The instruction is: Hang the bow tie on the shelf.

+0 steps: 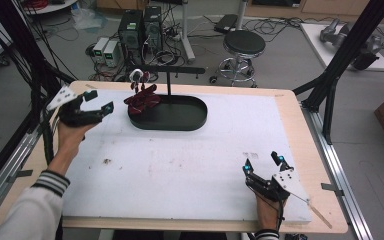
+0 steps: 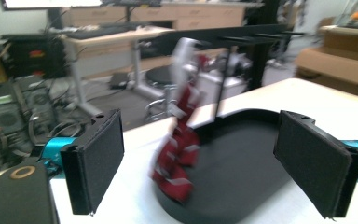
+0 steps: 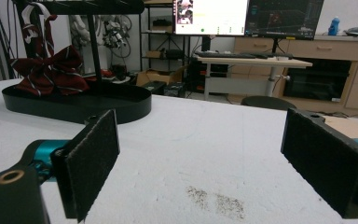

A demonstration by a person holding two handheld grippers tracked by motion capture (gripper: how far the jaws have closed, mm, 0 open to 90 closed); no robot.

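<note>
Both grippers spread wide and empty, left gripper [image 1: 98, 101] just beside the red bow tie [image 1: 142, 99] hanging off the black stand [image 1: 169, 73] over the tray [image 1: 190, 120], right gripper [image 1: 264, 165] parked near the table edge, looks like hanging's done so next probably pulling back

A grey floor holds a black stool [image 1: 244, 44], computer towers [image 1: 141, 27] and tangled cables.

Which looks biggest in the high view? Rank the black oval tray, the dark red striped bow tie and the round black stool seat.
1. Black oval tray, clearly largest.
2. Round black stool seat; it stands farther off, so its true size is unsure.
3. Dark red striped bow tie, slightly smaller than the seat.
</note>
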